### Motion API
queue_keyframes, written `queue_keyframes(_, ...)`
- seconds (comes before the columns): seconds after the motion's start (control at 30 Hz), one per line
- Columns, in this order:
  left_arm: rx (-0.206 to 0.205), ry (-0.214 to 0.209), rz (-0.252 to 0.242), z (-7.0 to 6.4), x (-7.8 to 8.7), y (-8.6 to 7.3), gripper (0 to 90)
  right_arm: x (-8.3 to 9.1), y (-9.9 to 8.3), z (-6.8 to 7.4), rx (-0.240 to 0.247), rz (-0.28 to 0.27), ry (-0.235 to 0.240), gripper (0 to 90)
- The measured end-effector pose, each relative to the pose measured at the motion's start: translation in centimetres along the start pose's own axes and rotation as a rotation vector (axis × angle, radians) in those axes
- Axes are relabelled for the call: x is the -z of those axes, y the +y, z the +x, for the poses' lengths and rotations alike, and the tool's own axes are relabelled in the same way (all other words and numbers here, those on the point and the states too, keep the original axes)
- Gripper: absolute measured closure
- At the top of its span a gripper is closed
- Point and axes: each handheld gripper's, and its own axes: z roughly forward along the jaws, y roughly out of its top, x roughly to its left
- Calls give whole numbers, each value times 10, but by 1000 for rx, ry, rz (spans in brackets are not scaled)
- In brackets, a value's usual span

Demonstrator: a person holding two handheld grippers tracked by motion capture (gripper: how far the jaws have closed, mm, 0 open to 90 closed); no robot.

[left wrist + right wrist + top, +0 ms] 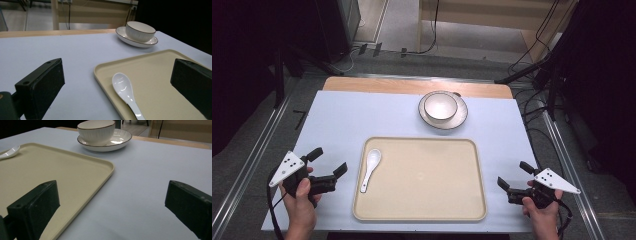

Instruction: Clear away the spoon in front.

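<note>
A beige tray lies at the table's front middle, with a white ceramic spoon along its left side. Behind it a white bowl stands on a white saucer. My left gripper rests open just left of the tray, held by a hand. My right gripper is open to the right of the tray. In the left gripper view the spoon, tray and bowl lie ahead between the jaws. The right gripper view shows the tray's corner, bowl and saucer.
A pale blue mat covers the table; a wooden strip runs along the far edge. Cables and stand legs lie on the floor beyond the table and to its right.
</note>
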Motion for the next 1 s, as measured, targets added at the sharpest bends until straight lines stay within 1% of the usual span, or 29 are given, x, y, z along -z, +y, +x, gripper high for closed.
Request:
queue_keyframes(0.1,12,4,-7,7,5,-2,0,1,0,0,-6,1,-2,0)
queue_keyframes(0.17,-2,15,5,12,9,-4,0,1,0,0,-6,3,-4,0)
queue_keyframes(0.23,-13,17,15,16,13,-5,0,1,0,0,-7,2,-5,0)
queue_keyframes(0.3,-19,18,12,20,18,-7,0,1,0,0,-6,3,-7,0)
queue_keyframes(0.47,-30,28,27,29,30,-13,0,2,0,-1,-7,1,-9,0)
queue_keyframes(0.53,-22,32,22,34,36,-15,0,2,-1,-1,-11,3,-9,0)
queue_keyframes(0.57,-23,42,19,35,38,-15,0,1,-1,-1,-16,4,-6,0)
queue_keyframes(0.63,-22,50,5,38,46,-14,0,0,-1,0,-16,8,-7,0)
queue_keyframes(0.67,-27,59,7,39,48,-14,0,0,-1,1,-14,11,-6,0)
queue_keyframes(0.7,-26,63,7,40,49,-15,0,0,-1,1,-11,11,-3,0)
queue_keyframes(0.8,4,53,10,42,48,-19,0,-1,0,2,-12,14,-2,0)
queue_keyframes(0.9,7,43,18,40,45,-20,0,-1,0,2,-12,11,-1,0)
queue_keyframes(1.0,7,41,10,37,44,-19,0,-1,0,2,-23,8,0,0)
